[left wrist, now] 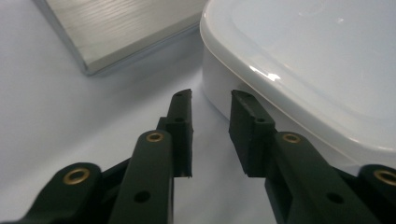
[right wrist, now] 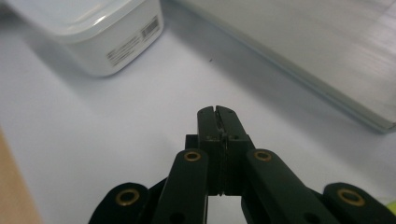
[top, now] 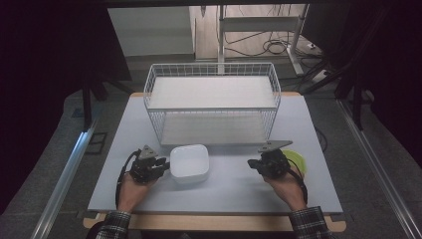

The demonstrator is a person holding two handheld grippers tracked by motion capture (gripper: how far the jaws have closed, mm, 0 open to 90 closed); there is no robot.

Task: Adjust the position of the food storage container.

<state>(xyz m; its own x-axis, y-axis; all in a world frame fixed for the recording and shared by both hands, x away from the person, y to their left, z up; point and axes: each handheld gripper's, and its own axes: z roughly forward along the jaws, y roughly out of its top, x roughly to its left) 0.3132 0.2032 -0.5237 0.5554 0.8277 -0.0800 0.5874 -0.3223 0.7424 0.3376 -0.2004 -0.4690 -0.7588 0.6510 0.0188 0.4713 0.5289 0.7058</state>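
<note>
The white box [top: 189, 163] looks like smooth, glossy plastic; the basket [top: 212, 102] is white wire; the surface [top: 224, 189] is matt and pale; the black jaws look matt.

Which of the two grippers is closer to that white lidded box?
The left gripper: it sits right at the white box's side, jaws partly open beside its wall. The right gripper is well off to the box's other side, jaws shut.

Wire basket [top: 211, 107] blocks table's [top: 308, 129] far middle; white lidded container [top: 189, 163] sits btwn grippers; table bare either side.
</note>
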